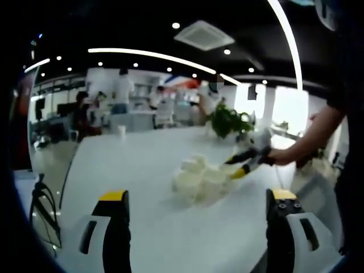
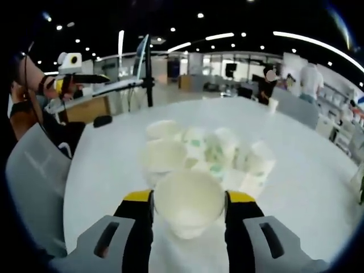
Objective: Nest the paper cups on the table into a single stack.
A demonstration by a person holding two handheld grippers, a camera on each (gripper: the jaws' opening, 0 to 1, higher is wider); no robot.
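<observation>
Cream paper cups [image 2: 205, 151], some with green print, sit on a white table [image 2: 114, 170]; the black right claw [image 2: 189, 213] has yellow tips.

Paper cups [image 1: 199, 179]: blurred into one pale cluster, count indeterminable. Nearest cup [image 2: 189, 209]: sides covered by jaws. Cup prints [image 2: 213, 153]: smeared, unreadable.

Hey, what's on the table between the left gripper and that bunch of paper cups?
Nothing: in the left gripper view, bare white table runs from the open left gripper to the cluster of paper cups.
</observation>
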